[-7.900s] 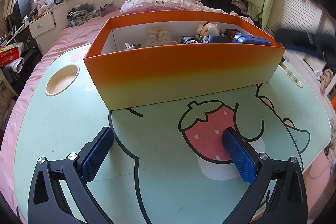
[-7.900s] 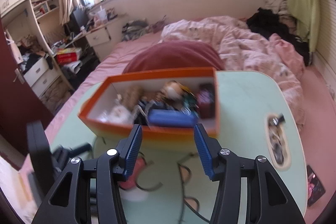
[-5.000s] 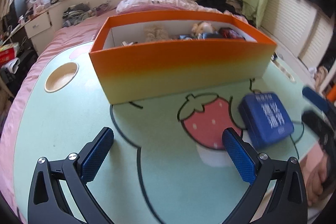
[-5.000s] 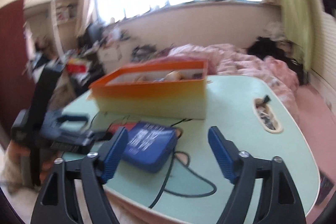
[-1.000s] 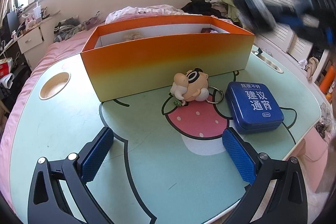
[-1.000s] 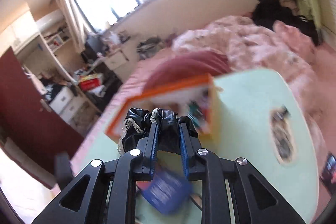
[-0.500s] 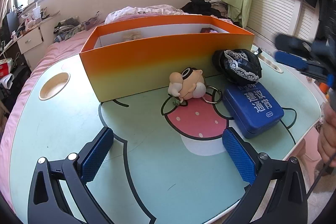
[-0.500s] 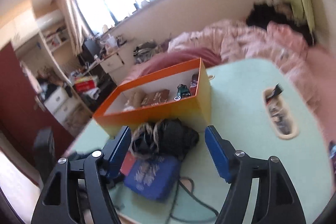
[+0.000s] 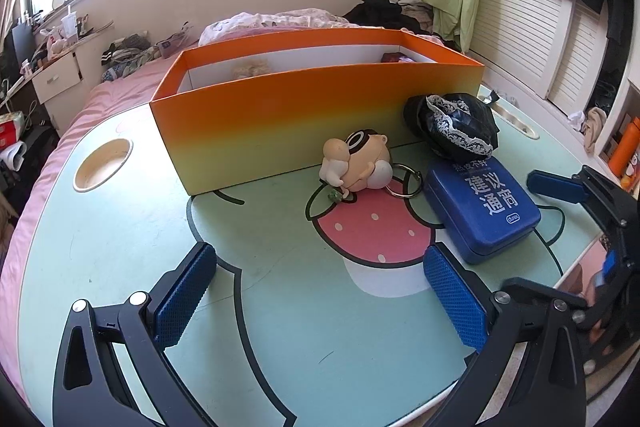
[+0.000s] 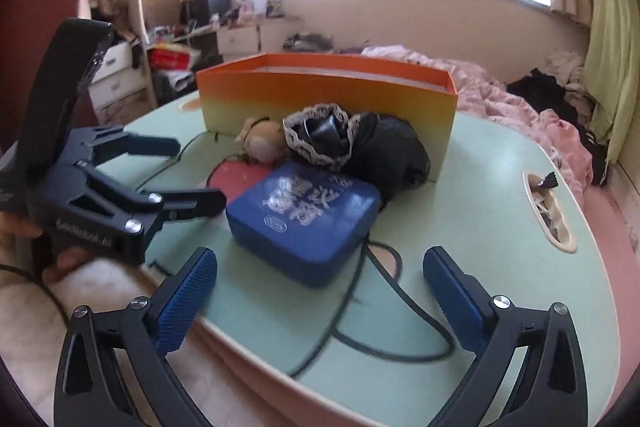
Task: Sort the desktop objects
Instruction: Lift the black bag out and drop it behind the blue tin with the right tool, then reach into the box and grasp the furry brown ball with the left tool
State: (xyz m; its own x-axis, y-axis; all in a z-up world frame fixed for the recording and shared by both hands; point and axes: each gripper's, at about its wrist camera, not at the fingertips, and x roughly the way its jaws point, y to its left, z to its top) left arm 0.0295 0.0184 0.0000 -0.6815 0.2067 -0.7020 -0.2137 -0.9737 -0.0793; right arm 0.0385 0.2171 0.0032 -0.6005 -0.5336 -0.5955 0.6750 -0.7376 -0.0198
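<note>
An orange box [image 9: 320, 107] stands at the back of the mint-green table [image 9: 280, 307]. In front of it lie a cartoon figure keychain [image 9: 358, 161], a black lace-trimmed pouch [image 9: 452, 125] against the box wall, and a blue tin [image 9: 480, 203]. My left gripper [image 9: 320, 291] hovers open over the strawberry print with nothing between its fingers. My right gripper [image 10: 320, 291] sits low at the table's edge, its jaws opening wide. The blue tin [image 10: 304, 223] lies just ahead of it, untouched. One of its fingers [image 9: 554, 183] shows at the right in the left wrist view.
A round cup recess [image 9: 103, 165] sits at the table's left and an oblong slot [image 10: 548, 211] holding small bits at its right. A fluffy item [image 9: 252, 69] and a dark red one [image 9: 394, 57] lie inside the box. A bed with pink bedding [image 10: 520, 107] lies behind.
The right gripper let go of the black pouch beside the box, then opened wide and dropped back toward the table's edge. The left gripper has stayed still.
</note>
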